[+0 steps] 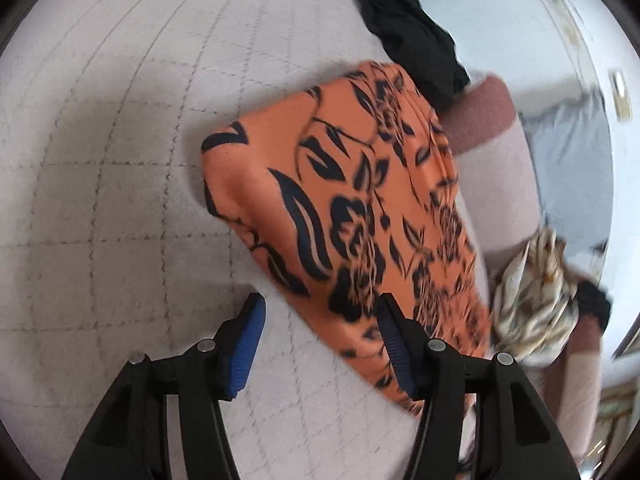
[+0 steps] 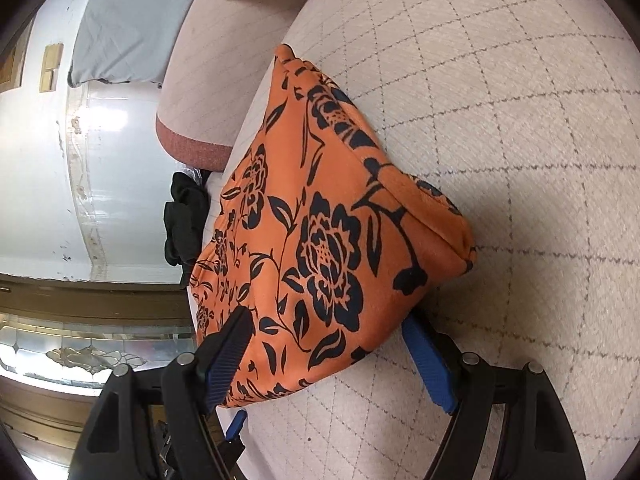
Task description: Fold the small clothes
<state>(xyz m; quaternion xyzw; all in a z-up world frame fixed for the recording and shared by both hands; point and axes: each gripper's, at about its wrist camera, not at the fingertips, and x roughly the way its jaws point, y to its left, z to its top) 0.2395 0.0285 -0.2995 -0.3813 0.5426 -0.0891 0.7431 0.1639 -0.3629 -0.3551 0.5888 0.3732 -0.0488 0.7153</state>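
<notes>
Folded orange floral garment [image 2: 320, 232] on quilted bed [image 2: 520, 160], both tools [image 1: 320, 344] [image 2: 328, 348] spread.

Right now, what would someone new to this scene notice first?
The orange floral garment, folded into a bundle, lies on the quilted surface. The right gripper straddles its near edge with the jaws wide. A black garment lies beyond it by the edge.

Both wrist cams close, sharing orange garment [image 1: 352, 208]
</notes>
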